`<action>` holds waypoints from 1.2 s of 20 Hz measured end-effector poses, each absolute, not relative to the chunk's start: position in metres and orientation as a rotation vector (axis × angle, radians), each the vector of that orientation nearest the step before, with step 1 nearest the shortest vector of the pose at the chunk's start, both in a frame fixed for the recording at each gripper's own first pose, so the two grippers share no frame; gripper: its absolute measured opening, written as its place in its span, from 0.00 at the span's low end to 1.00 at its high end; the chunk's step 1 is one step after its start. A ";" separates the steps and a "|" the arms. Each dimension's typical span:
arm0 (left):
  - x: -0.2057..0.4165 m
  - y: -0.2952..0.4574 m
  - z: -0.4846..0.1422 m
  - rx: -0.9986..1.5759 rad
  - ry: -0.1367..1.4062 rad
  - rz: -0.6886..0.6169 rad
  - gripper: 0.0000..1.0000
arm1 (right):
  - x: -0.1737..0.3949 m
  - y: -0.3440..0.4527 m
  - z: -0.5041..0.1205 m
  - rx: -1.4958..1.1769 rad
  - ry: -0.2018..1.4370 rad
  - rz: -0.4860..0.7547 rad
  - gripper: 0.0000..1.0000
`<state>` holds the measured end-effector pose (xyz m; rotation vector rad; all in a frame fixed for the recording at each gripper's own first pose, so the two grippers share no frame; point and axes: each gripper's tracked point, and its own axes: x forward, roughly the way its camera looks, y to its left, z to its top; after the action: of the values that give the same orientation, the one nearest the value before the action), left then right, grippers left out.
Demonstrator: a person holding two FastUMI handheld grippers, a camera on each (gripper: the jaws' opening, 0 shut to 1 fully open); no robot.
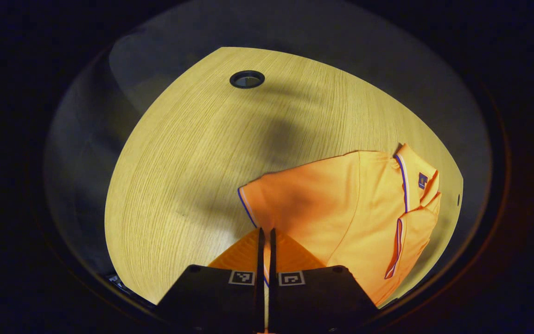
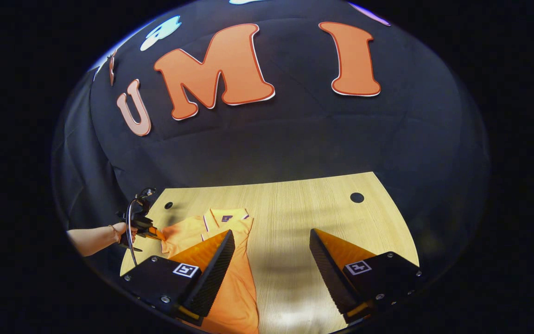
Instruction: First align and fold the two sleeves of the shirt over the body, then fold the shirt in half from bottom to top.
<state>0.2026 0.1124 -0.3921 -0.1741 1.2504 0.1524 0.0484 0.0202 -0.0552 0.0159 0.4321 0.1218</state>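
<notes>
The left gripper (image 1: pixel 265 241) is pinched tight on the orange shirt (image 1: pixel 341 208) at its sleeve (image 1: pixel 276 199), ready to fold it over, while the right gripper (image 2: pixel 271 250) waits wide open, holding nothing.

Bare table (image 2: pixel 295 208) right of the shirt (image 2: pixel 234 287) lies open.

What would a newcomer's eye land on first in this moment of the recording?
The orange polo shirt stands out first, lying on the pale wooden table, its collar toward the far edge. In the left gripper view, the left tongs are closed near the sleeve hem. In the right gripper view, the right tongs hang wide open above the table beside the shirt, while a hand holds the other gripper at the shirt's far side.
</notes>
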 end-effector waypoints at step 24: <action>0.183 -0.093 -0.281 0.182 1.031 -0.292 0.04 | 0.020 0.008 -0.032 0.063 0.346 0.117 0.99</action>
<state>0.1827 -0.0933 -0.2810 0.1824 1.0305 -0.2917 0.0203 0.0082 -0.0323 0.0631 0.3464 0.1168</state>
